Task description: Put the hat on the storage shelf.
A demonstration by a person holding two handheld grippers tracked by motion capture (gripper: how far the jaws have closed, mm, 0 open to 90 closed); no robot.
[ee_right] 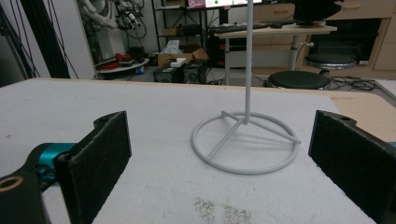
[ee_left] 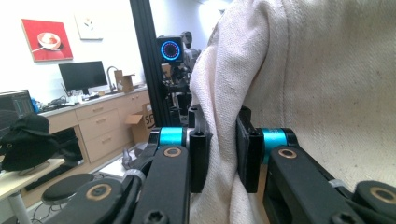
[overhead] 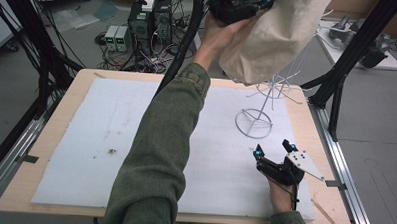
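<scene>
Cream canvas cloth bag (overhead: 274,34) is pinched in the left gripper (ee_left: 223,151), held high above the white wire stand (overhead: 259,111). Not yet hung, judging by position. Right gripper (overhead: 273,150) is spread wide, empty, near the stand's ring base.

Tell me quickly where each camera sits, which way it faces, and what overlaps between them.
High view: above the person's side, looking down on the white mat; both sleeved arms show, with the left gripper and right gripper.
Left gripper view: rides the raised left gripper, facing the room; jaws shut on the cream cloth.
Right gripper view: low over the mat, open jaws framing the wire stand.
Shared: the stand in high and right gripper views; the cloth in high and left.
</scene>
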